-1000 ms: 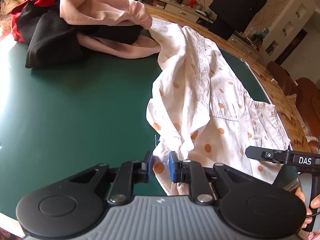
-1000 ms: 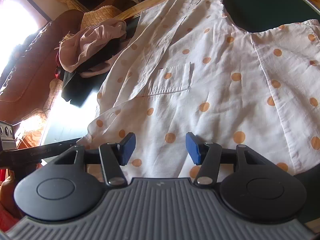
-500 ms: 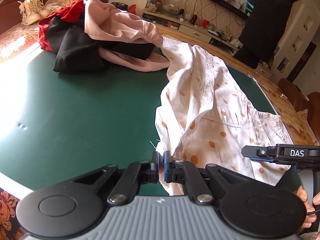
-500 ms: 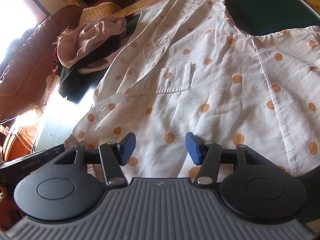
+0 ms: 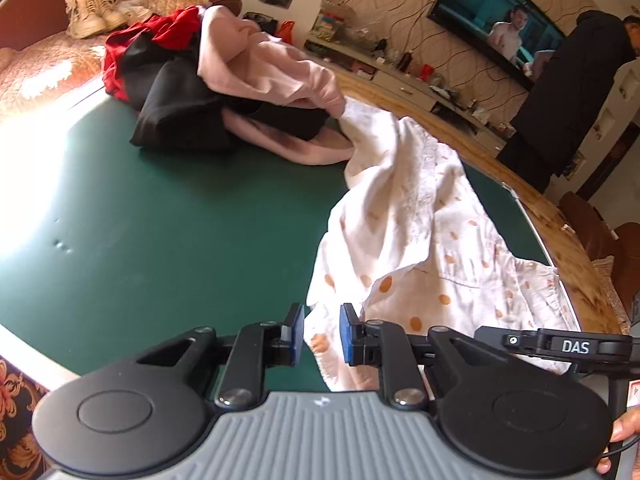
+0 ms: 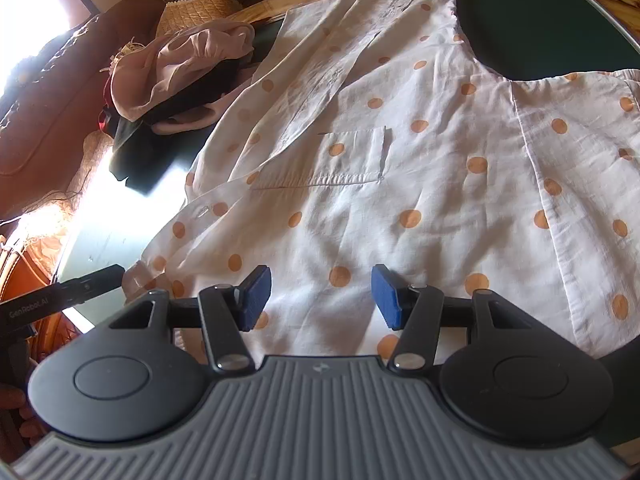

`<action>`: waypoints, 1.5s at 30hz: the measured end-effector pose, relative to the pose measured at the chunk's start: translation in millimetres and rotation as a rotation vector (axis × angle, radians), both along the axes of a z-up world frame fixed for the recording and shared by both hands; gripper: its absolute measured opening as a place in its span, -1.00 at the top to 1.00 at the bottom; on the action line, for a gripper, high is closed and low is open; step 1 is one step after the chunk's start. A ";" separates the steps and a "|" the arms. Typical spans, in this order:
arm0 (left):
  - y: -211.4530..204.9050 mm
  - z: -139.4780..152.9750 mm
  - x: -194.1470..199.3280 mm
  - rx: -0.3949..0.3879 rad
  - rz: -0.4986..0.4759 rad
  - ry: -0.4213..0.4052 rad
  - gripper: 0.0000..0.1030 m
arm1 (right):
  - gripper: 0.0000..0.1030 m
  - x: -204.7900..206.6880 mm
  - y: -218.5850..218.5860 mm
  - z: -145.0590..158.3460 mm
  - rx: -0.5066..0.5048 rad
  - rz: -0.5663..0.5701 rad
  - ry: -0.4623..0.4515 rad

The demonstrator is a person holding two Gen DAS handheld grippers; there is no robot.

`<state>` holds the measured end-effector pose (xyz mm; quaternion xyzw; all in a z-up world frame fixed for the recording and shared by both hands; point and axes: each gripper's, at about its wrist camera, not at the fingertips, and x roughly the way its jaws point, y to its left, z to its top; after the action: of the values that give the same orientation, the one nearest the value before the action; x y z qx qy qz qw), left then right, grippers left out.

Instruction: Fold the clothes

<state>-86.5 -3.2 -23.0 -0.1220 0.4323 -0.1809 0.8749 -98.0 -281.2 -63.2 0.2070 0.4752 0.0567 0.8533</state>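
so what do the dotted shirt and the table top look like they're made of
Dotted shirt: thin woven fabric, likely cotton or linen, matte; it creases finely and has stitched pocket seams. Table top: smooth green surface with a glossy glare, possibly glass or lacquer; wooden rim.

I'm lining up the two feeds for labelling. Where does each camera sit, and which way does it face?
Left wrist: on the left claw, looking down across the green table at the polka-dot shirt edge between its opening jaws; fingertips show bottom right.
Right wrist: on the right claw, open, looking down over the shirt's pocket; a hand shows at bottom left.
Shared: the shirt, the clothes pile, and each other's claw.
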 end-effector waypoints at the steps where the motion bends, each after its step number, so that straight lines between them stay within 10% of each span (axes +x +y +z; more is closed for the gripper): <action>1: -3.3 0.1 0.3 -0.003 -0.008 0.001 0.58 | -0.23 0.0 0.1 0.1 -0.001 0.001 0.000; 45: 6.6 -19.8 -7.6 0.055 0.021 0.114 -0.25 | -0.23 -5.9 -3.6 -0.8 0.019 0.013 -0.027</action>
<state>-94.0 3.4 -42.8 -0.1128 0.4849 -0.1525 0.8538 -103.9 -284.8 -64.1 0.2113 0.4644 0.0698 0.8572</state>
